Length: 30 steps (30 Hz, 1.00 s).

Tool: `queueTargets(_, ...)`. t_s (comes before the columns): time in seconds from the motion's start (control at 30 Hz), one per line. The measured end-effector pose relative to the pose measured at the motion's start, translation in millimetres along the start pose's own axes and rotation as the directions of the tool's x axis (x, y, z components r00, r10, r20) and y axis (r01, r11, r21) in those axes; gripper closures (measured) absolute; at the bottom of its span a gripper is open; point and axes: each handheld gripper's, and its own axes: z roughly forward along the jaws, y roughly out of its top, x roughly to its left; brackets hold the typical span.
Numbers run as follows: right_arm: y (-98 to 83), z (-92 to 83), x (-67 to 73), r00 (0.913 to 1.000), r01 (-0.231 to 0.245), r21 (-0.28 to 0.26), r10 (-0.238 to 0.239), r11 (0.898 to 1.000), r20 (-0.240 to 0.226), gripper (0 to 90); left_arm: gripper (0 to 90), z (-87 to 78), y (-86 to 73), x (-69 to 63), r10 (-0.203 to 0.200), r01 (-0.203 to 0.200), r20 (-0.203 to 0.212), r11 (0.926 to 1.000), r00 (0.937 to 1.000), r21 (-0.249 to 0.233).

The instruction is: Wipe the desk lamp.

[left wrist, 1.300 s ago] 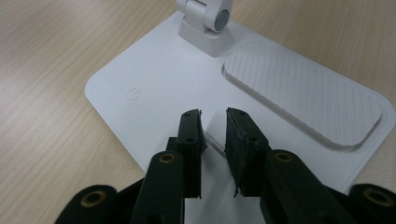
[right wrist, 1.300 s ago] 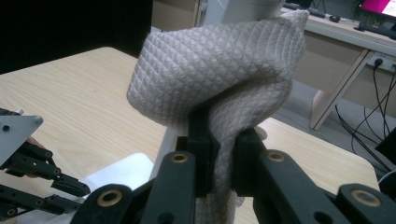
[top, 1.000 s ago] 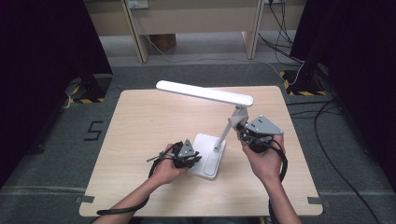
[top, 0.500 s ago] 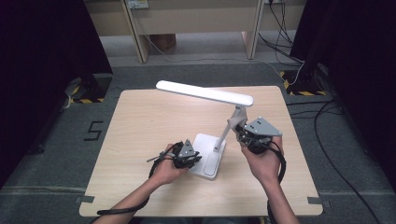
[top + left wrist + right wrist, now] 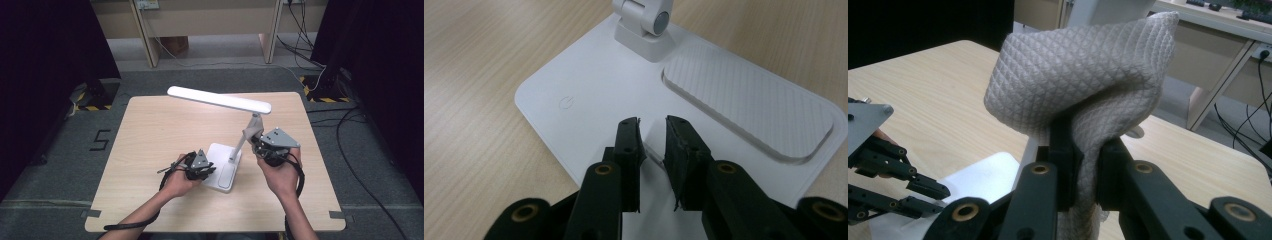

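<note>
**Cloth at the lamp's stem, base pinned**

On the desk [image 5: 150, 130] we have a white desk lamp [image 5: 220, 99], its long head stretched level above the wood and its flat base [image 5: 222, 172] sitting near our edge, between our two hands. On the floor to the left of the desk a dark "5" is marked; it is the one piece of writing we can read, and we see no brand on the lamp.

Our left gripper [image 5: 200, 167] rests at the near edge of the base. Seen along its fingers [image 5: 629, 150], they stand nearly together with a narrow gap and nothing between them, the tips down on the white base, close to the small power symbol [image 5: 567, 102] and beside the ribbed pad [image 5: 754, 107].

Our right gripper [image 5: 267, 147] sits up at the lamp's slanted stem [image 5: 240, 142], fingers clenched on a folded grey cloth [image 5: 1083, 75] that bunches above them.

We judge the step to be wiping the lamp, one hand steadying the base while the cloth works at the stem. Next we would draw the cloth along the stem, firmly but lightly enough that the lamp does not tip.
</note>
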Motion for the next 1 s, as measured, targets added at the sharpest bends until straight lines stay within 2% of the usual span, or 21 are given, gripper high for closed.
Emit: queueTargets(1.0,-15.1,12.6,4.8,0.9999,-0.005,0.034,0.005,0.999,-0.013,81.4,75.8,0.3,0.5,-0.3,0.003,-0.003,-0.001,1.0,1.0,0.002)
